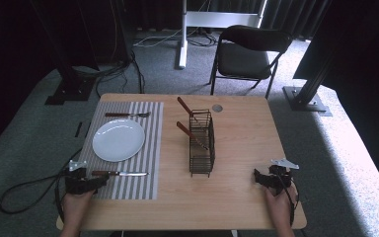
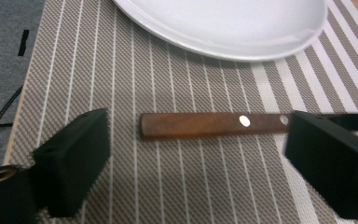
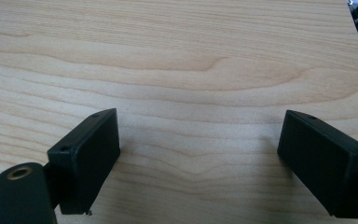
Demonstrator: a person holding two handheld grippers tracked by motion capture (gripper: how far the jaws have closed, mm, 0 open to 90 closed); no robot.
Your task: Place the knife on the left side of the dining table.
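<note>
Knife (image 1: 119, 173) lay flat on striped placemat (image 1: 148, 148), near edge, wooden handle pointing left, blade right. White plate (image 1: 118, 140) just beyond it, fork (image 1: 127, 114) at far edge of mat. My left gripper (image 2: 198, 154) sat at handle end, jaws spread wide, handle between them, pads clear of wood. Wire basket (image 1: 202, 143) stood mid-table, two utensils inside. My right gripper (image 3: 200, 158) rested near right corner over bare table (image 1: 246, 148), jaws wide apart, nothing held
</note>
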